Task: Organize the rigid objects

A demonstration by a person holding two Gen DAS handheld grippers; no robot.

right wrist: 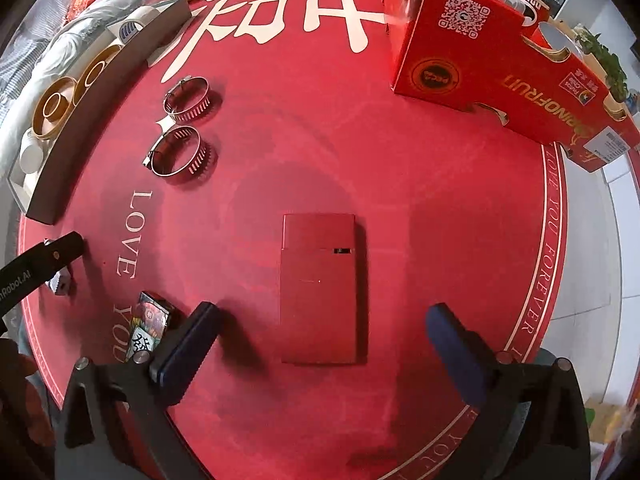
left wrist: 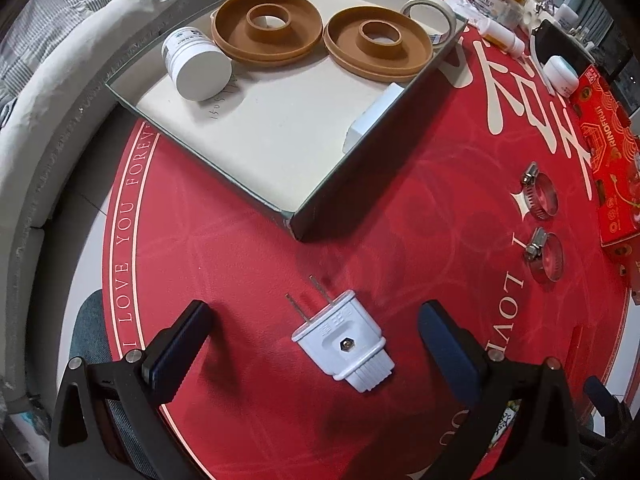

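- Left wrist view: the left tongs [left wrist: 316, 340] point steeply down at the desk [left wrist: 224, 248] with their jaws spread wide, gripping nothing.
- A white plug [left wrist: 344, 346] lies flat on the red cloth between the two fingers, touching neither, its prongs aimed toward the tray [left wrist: 320, 196]. Straddled like this, it looks lined up as the next thing to pick.
- The shallow tray sits beyond the plug, and it seems to be the collecting place: two brown rings [left wrist: 267, 28] sit side by side at its far part, a white jar [left wrist: 198, 64] lies tipped at its left, a tape roll [left wrist: 430, 18] leans in the far corner, and a small white box [left wrist: 374, 122] rests against the right wall.
- Two metal hose clamps [left wrist: 540, 200] lie on the cloth right of the tray, near each other and not yet sorted.
- Right wrist view: the right tongs [right wrist: 320, 332] also point down, jaws fully apart and empty.
- A flat red box [right wrist: 318, 288] lies on the desk between the fingers, clear of both, long side running along the fingers so a squeeze would meet its narrow width.
- A small printed pack [right wrist: 150, 322] lies just left of the left finger.
- The clamps show up at upper left beside the tray's wall; a large red carton [right wrist: 500, 76] stands at upper right.
- The other tool's black finger enters from the left edge.
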